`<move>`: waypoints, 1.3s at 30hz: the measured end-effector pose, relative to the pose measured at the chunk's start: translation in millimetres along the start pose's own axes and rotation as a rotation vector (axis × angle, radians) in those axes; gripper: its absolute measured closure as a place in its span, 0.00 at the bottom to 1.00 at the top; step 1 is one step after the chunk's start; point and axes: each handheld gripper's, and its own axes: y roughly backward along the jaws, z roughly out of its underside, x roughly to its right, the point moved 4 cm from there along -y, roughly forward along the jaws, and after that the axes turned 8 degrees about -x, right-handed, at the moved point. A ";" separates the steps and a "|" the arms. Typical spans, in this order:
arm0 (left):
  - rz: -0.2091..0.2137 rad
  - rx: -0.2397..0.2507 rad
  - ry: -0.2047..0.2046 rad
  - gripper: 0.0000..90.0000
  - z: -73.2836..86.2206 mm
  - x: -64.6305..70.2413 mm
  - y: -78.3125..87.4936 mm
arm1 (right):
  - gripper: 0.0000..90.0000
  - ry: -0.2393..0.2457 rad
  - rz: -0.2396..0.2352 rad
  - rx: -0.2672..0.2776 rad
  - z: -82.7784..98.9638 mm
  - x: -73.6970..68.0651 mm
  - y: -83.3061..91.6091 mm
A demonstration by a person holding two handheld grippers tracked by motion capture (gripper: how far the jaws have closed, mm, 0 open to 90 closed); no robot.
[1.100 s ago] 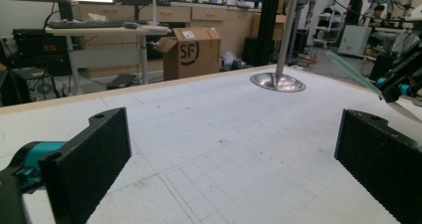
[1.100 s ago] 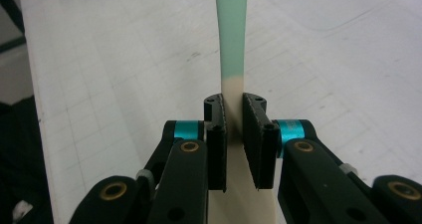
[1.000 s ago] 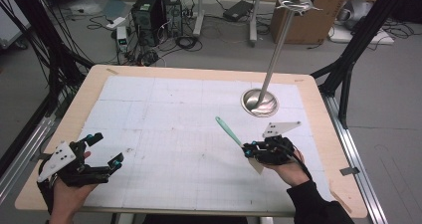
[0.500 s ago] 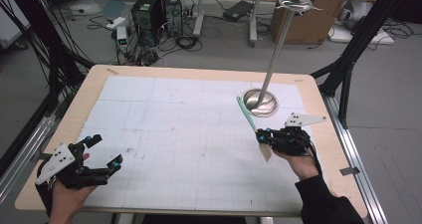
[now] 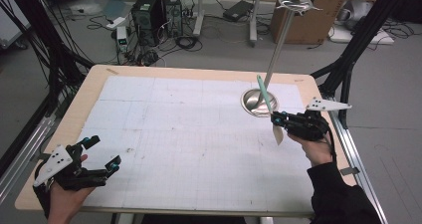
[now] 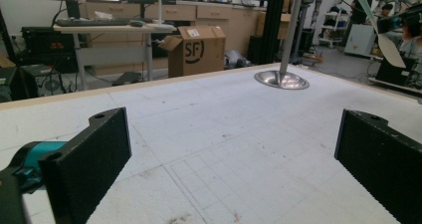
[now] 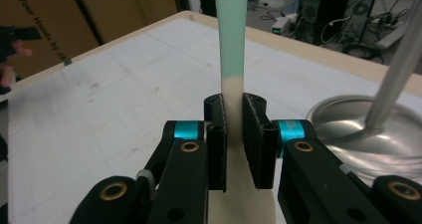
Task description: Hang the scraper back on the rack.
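Spatula (image 5: pixel 267 106) clamped in right tool (image 5: pixel 276 119), green handle raised beside stand base (image 5: pixel 251 103). Left tool (image 5: pixel 102 153) apart, low over desk (image 5: pixel 164 129) near corner.

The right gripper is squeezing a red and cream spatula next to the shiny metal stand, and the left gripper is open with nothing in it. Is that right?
Nearly. The flat plastic spatula is pale green and cream, not red, as the right gripper view shows. The rest holds: the right gripper is shut on it beside the shiny metal stand with a round base, and the left gripper is open and holds nothing.
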 end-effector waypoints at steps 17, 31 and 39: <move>-0.007 -0.012 0.000 0.02 2.2 -1.1 0.6 | 0.90 0.006 0.054 0.125 -39.2 36.9 38.5; -0.018 -0.014 0.002 0.02 3.2 -1.6 4.9 | 0.90 -0.010 0.065 0.175 -58.6 66.0 58.2; -0.025 -0.024 0.000 0.02 4.6 -2.8 6.1 | 0.90 -0.012 0.076 0.158 -66.2 81.0 61.9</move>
